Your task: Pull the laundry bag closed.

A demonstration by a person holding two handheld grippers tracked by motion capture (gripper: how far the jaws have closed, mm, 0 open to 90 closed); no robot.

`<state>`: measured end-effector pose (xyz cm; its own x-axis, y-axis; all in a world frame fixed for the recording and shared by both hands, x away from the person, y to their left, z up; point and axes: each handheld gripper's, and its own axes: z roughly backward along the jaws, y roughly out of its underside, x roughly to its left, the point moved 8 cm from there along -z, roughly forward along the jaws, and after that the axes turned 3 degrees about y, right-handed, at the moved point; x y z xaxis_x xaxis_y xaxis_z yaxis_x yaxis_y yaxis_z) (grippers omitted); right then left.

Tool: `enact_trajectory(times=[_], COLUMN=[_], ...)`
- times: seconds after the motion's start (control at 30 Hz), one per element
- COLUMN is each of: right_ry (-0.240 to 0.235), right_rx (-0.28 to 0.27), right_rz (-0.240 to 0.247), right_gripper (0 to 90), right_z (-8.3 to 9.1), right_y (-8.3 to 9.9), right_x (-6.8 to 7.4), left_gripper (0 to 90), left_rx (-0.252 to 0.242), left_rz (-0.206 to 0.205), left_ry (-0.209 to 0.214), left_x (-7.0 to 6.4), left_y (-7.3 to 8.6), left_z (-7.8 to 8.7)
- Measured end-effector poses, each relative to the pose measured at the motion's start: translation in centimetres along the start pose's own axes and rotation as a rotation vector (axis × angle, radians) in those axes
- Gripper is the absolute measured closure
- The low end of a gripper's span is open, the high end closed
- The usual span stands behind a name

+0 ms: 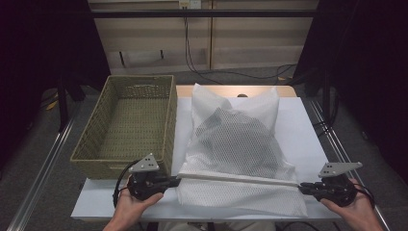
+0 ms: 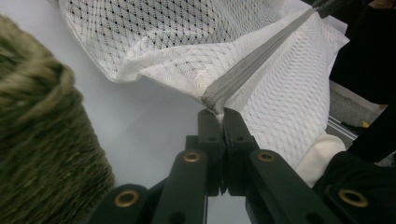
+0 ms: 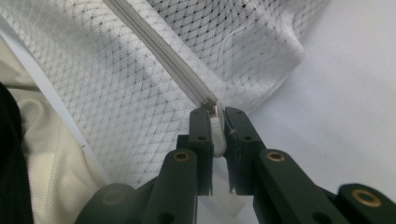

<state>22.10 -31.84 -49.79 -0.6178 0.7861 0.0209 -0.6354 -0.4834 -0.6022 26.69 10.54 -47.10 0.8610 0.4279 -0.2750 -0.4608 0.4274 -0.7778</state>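
The white mesh laundry bag (image 1: 238, 149) lies flat on the desk (image 1: 308, 130), just right of the wicker basket (image 1: 127, 122), with dark clothing inside it. Its zipper (image 1: 238, 178) runs taut along the near edge, stretched between the two tools.

Left hand-held gripper (image 1: 175, 181): clenched on the left end of the zipper tape; the left gripper view shows the jaws closed with the tape pinched at their tips (image 2: 219, 112). Right hand-held gripper (image 1: 304, 186): clenched on a small white tab at the right end of the zipper, seemingly the slider pull (image 3: 215, 126), at the end of the closed teeth.

Judged step: working the zipper, one end anchored and the slider at the other. To do this well, the left hold should stay fixed and low so the tape remains straight, while the right draws the pull along the line of the teeth, not upward or sideways. Slack or a twist in the mesh near the slider risks snagging.

Pose: both hands (image 1: 137, 204) enter from the near edge, palms up under the tools, the tools level with the desk and pointing inward toward each other.
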Motion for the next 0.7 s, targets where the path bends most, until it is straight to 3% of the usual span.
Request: enact_trajectory(times=[0.07, 0.1, 0.17, 0.33, 0.53, 0.63, 0.7], right_ry=[0.007, 0.012, 0.022, 0.054, 0.047, 0.037, 0.030], right_rx=[0.016, 0.025, 0.054, 0.035, 0.038, 0.043, 0.050], right_rz=[0.003, 0.000, 0.003, -0.011, -0.022, -0.028, -0.018], right_gripper=[81.6, 81.6, 81.6, 81.3, 80.9, 79.0, 75.0], right_z=[-0.3, -0.6, -1.2, -1.6, -2.0, -2.4, -2.7], right_y=[-0.1, -0.1, 0.1, -0.3, -0.5, -0.5, -0.5], right_x=[0.0, 0.0, 0.2, -0.4, -0.2, 0.0, 0.4], left_gripper=[87.6, 86.6, 86.3, 86.9, 86.2, 79.5, 72.4], left_rx=[0.004, 0.010, 0.026, 0.069, 0.081, 0.083, 0.077], left_rz=[0.002, 0.030, 0.023, 0.018, 0.002, -0.038, -0.044], left_ry=[0.004, 0.009, -0.005, -0.006, -0.035, -0.053, -0.071], left_x=[0.1, 0.2, 0.4, 0.1, 0.2, 0.3, 0.5], left_y=[0.3, 0.7, 1.2, 2.4, 2.9, 3.0, 2.9], left_z=[-0.1, -0.3, -0.5, -1.4, -1.9, -2.2, -2.2])
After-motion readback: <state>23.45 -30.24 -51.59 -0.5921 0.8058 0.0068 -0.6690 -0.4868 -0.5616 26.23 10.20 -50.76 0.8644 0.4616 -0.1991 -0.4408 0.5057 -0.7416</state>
